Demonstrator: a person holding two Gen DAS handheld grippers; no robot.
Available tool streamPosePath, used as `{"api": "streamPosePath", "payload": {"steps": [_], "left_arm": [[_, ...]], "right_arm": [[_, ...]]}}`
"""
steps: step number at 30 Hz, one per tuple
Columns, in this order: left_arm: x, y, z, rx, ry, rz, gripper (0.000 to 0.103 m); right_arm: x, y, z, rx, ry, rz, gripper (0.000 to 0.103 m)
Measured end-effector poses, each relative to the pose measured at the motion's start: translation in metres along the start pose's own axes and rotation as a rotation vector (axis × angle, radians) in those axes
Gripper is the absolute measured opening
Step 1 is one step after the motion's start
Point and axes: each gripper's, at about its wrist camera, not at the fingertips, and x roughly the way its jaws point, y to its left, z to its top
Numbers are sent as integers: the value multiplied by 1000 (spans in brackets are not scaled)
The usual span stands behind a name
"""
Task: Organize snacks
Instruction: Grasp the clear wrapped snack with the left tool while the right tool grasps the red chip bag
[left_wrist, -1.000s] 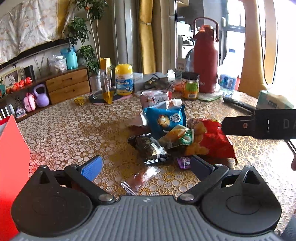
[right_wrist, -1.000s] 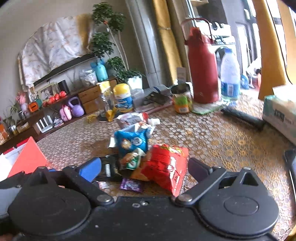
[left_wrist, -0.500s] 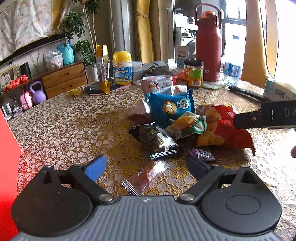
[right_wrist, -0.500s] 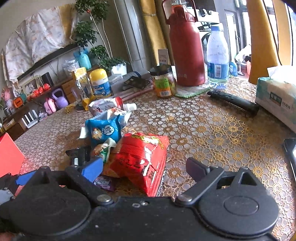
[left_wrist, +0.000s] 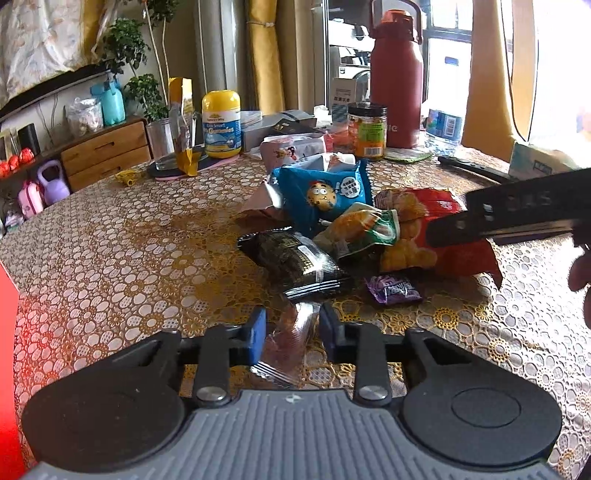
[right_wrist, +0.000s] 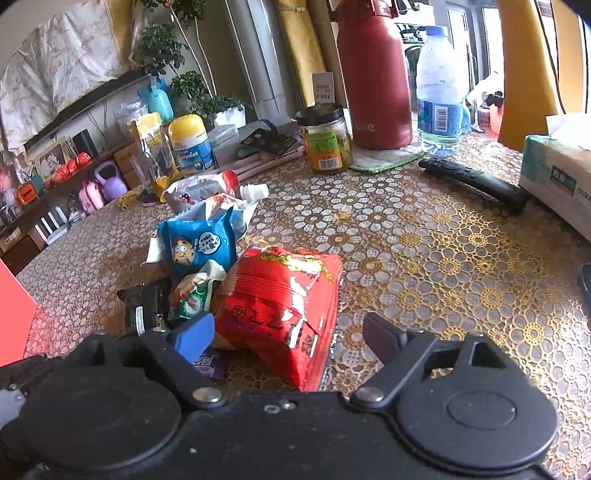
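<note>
The clear candy wrapper, lying nearest in front of the snack pile, is sitting between the left gripper pads, whose jaws have just been closing onto it. Beside the pile, the right gripper is narrowing around the red chip bag, not yet touching.
</note>
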Motion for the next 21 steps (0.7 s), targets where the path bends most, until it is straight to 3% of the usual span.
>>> {"api": "streamPosePath", "payload": {"steps": [4,21], "left_arm": [[-3,-3,-3,12,-14,15,19],[-25,7,0,-15,-53,67,18]], "right_arm": [[7,7,3,-20,-7,-32,85],[33,14,9,7,-6,-33,79]]}}
